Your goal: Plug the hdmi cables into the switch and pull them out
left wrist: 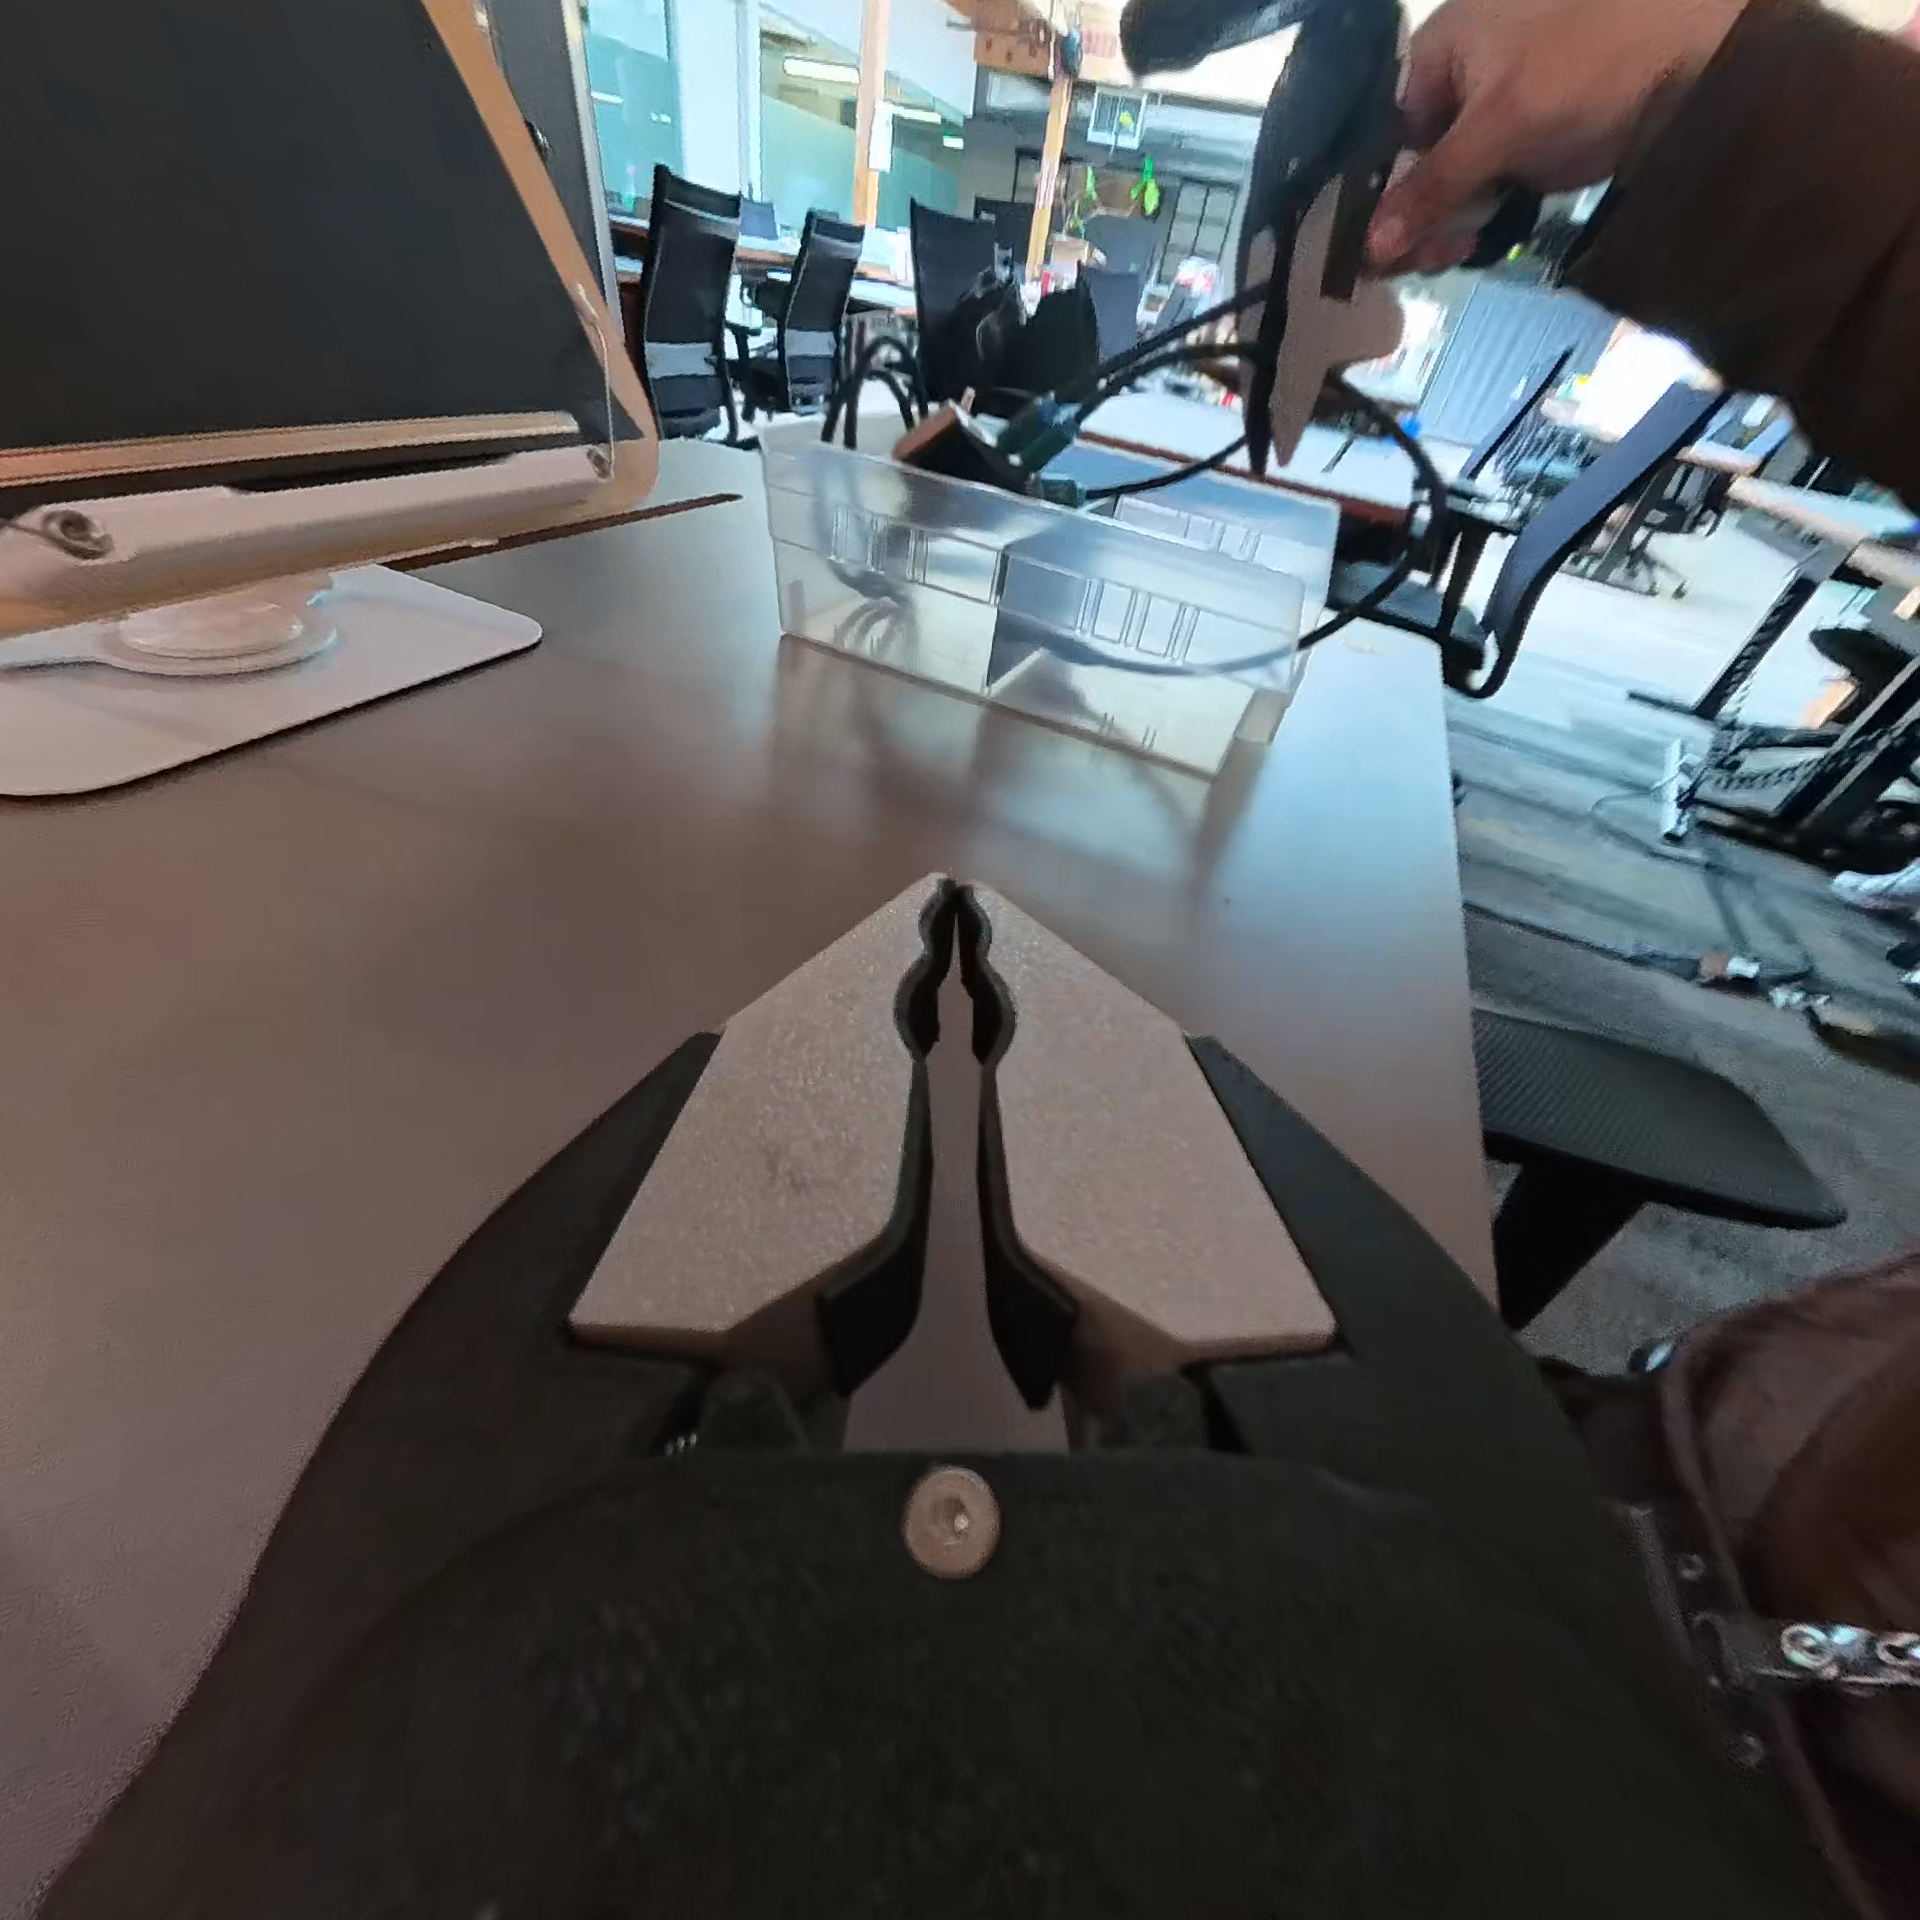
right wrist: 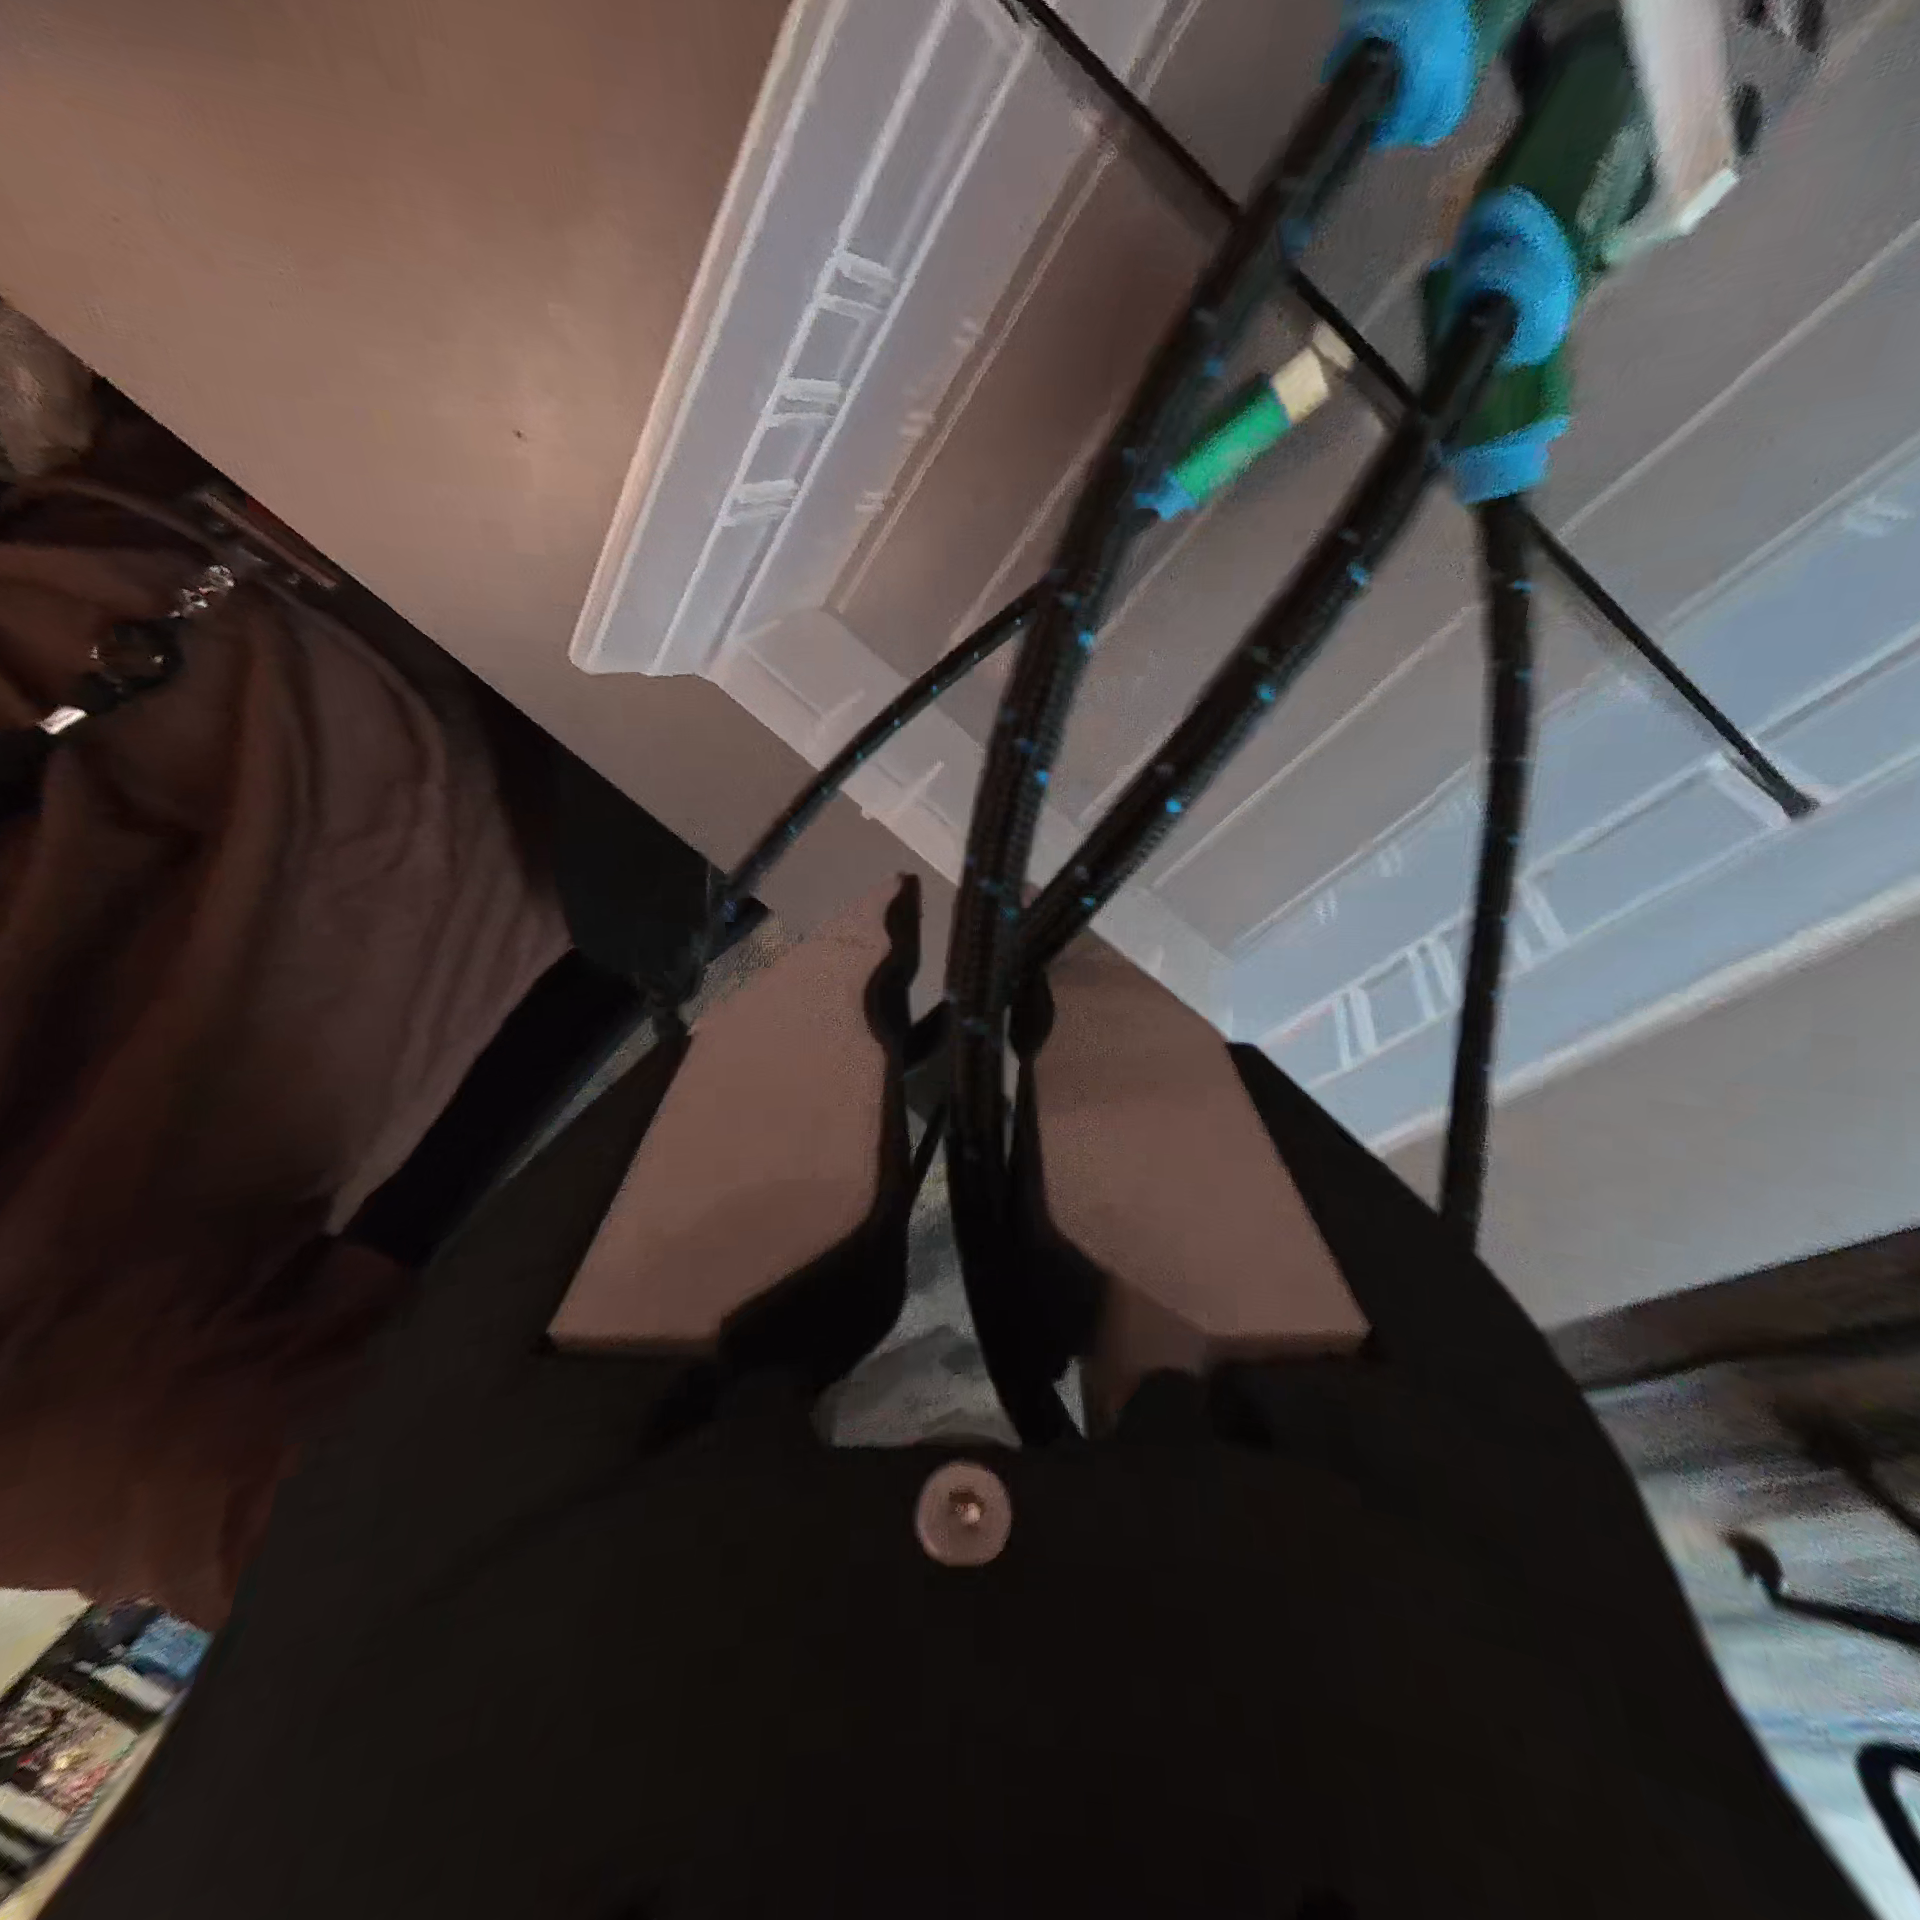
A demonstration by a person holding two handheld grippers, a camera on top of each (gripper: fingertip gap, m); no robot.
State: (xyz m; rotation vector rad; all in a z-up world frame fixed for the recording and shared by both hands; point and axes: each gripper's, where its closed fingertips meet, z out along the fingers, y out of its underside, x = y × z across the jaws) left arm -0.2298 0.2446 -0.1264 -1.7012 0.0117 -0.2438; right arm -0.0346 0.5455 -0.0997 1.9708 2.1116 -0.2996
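My left gripper (left wrist: 956, 888) is shut and empty, low over the brown table (left wrist: 468, 987). A clear plastic bin (left wrist: 1039, 592) stands ahead of it, with green plugs (left wrist: 1039, 426) and black cables rising out of it. My right gripper (left wrist: 1283, 436) hangs over the bin, held by a hand. In the right wrist view my right gripper (right wrist: 971, 956) is shut on black braided HDMI cables (right wrist: 997, 810) that run between its fingers. They lead to green plugs with blue collars (right wrist: 1507, 301) at a white switch (right wrist: 1683, 94). One loose green plug (right wrist: 1236, 447) hangs free over the bin (right wrist: 831, 364).
A monitor (left wrist: 260, 260) on a white base (left wrist: 208, 686) stands at the left. The table's right edge (left wrist: 1455, 935) drops off to a black office chair (left wrist: 1642, 1122). More chairs and desks stand behind the bin. Across from one pair of fingers to the other is roughly 35 cm.
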